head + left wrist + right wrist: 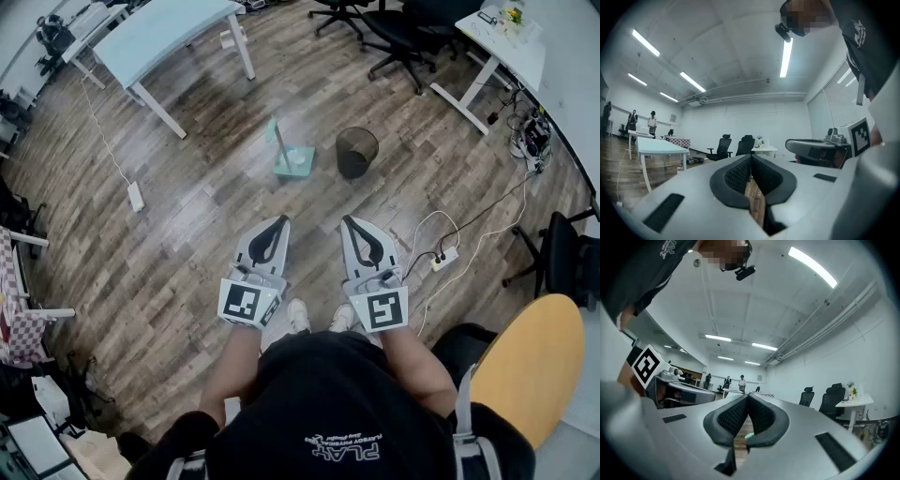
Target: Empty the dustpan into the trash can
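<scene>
Head view shows the task not yet begun. The teal dustpan [292, 157] stands on the wooden floor [206, 216] just beside the black trash can [357, 152], well apart from both claws. The left claw [279, 223] and the right claw [349, 222] have their jaws together and hold nothing. It seems that grasping, lifting and emptying are all still left.

Floor [187, 216]: wood planks, slight sheen. Trash can [357, 152]: black mesh. Dustpan [292, 161]: smooth teal plastic. Left tongs [280, 220], right tongs [349, 221]: matt grey plastic, black knurled pads [736, 176].
</scene>
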Motion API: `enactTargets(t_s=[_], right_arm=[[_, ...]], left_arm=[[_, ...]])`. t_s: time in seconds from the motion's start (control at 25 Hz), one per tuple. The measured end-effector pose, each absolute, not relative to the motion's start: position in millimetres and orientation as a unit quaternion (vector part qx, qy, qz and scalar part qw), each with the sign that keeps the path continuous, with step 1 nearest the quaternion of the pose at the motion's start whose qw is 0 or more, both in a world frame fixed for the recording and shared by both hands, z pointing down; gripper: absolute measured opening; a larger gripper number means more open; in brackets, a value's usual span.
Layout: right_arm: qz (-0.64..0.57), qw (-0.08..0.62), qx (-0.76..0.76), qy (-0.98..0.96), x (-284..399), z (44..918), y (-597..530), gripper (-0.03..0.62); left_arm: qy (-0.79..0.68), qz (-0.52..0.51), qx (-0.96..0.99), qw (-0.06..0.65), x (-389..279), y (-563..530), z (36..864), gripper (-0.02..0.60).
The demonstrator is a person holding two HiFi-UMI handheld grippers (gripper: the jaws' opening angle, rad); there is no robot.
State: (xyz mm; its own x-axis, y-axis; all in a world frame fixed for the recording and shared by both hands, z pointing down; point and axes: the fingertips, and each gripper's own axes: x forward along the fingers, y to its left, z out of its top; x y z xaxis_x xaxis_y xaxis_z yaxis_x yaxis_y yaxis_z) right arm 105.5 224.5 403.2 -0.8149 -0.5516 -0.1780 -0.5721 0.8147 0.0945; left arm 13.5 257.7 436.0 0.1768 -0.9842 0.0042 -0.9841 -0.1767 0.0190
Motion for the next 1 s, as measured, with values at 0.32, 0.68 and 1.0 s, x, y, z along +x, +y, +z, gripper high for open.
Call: enactTargets(t_s=[0.32, 0.68, 1.0], right_arm=[[0.075, 0.079, -0.313, 0.944, 120, 397, 225, 0.023], [0.064, 0.102, -0.307, 0.944, 154, 396, 216, 0.023], [0.061, 0.093, -0.289, 0.951, 135, 406, 197, 0.023]], left_arm=[[-0.642, -0.004, 0.766, 0.023, 19, 267, 441, 0.023], [-0.657, -0.009, 0.753, 0.043, 33, 255, 444, 0.023], [-0.663, -0.001, 0.748, 0.039, 16, 232, 448, 0.023]])
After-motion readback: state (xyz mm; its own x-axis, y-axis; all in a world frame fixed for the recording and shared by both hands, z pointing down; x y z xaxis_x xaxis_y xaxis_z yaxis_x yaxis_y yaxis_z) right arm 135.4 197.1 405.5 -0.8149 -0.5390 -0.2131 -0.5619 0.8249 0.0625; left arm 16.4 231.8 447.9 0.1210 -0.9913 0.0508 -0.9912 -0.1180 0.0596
